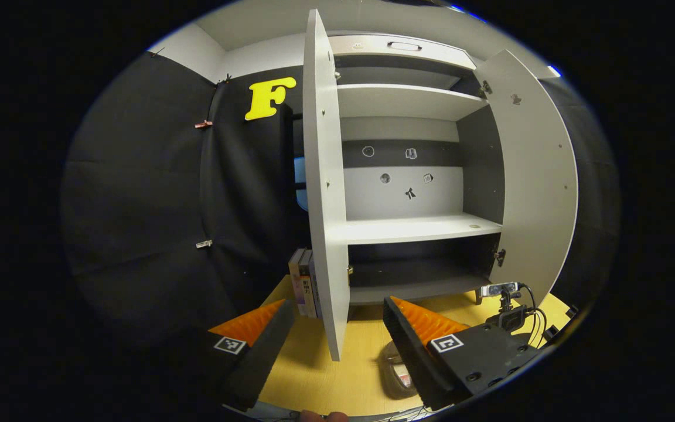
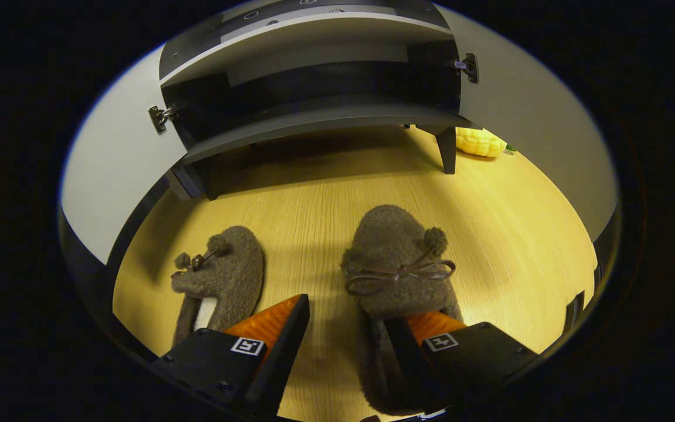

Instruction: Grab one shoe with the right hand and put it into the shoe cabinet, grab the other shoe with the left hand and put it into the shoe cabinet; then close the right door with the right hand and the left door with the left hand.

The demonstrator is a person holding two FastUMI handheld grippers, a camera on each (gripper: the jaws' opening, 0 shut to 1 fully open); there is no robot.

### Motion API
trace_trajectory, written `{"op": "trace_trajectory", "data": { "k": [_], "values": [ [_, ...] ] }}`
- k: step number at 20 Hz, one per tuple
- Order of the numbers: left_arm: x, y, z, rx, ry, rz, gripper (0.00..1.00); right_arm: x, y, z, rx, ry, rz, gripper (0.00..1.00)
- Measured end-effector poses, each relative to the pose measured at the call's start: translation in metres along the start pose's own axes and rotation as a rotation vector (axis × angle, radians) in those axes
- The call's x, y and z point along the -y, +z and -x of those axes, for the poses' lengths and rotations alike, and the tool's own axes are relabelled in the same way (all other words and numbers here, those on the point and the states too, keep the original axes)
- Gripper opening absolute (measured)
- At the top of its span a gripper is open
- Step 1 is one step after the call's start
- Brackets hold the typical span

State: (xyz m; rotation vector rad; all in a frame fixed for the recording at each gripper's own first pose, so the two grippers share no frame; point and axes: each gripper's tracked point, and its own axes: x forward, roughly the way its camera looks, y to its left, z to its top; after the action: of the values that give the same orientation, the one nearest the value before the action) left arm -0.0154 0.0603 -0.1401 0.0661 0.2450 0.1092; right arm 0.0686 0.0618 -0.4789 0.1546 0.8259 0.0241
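The right gripper [image 2: 346, 328], jaws wide, straddles a fuzzy brown slipper [image 2: 393, 264] with a bow.

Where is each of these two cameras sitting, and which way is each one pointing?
Left gripper view: rides on the left gripper, held up and facing the open shoe cabinet; its own two fingers spread wide at the bottom, either side of the left door.
Right gripper view: rides on the right gripper, tilted down at the wooden floor; its fingers open over the right slipper, the left slipper beside it.
Shared: both views show the cabinet's bottom shelf, both open doors and the floor.
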Motion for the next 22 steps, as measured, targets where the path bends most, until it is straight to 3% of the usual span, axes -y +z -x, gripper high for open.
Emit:
{"op": "trace_trajectory", "data": {
  "k": [2, 3, 5, 6, 12, 22],
  "values": [
    [-0.003, -0.003, -0.001, -0.007, 0.004, -0.001, 0.98, 0.011, 0.003, -0.010, 0.022, -0.038, -0.002, 0.55],
    [-0.006, -0.004, -0.002, -0.006, 0.010, -0.009, 0.98, 0.014, 0.005, -0.012, 0.030, -0.041, -0.022, 0.22],
    [-0.008, -0.005, -0.002, -0.004, 0.013, -0.020, 0.98, 0.014, 0.006, -0.013, 0.039, -0.030, -0.032, 0.16],
    [-0.008, -0.005, -0.003, -0.006, 0.012, -0.021, 0.98, 0.014, 0.007, -0.009, 0.049, -0.026, -0.016, 0.07],
    [0.001, -0.002, -0.003, 0.005, -0.015, -0.023, 0.98, 0.011, 0.030, 0.028, 0.081, 0.009, -0.008, 0.07],
    [0.025, -0.002, 0.001, -0.017, -0.078, -0.026, 0.96, 0.010, 0.169, 0.146, 0.177, 0.033, 0.020, 0.07]
  ]
}}
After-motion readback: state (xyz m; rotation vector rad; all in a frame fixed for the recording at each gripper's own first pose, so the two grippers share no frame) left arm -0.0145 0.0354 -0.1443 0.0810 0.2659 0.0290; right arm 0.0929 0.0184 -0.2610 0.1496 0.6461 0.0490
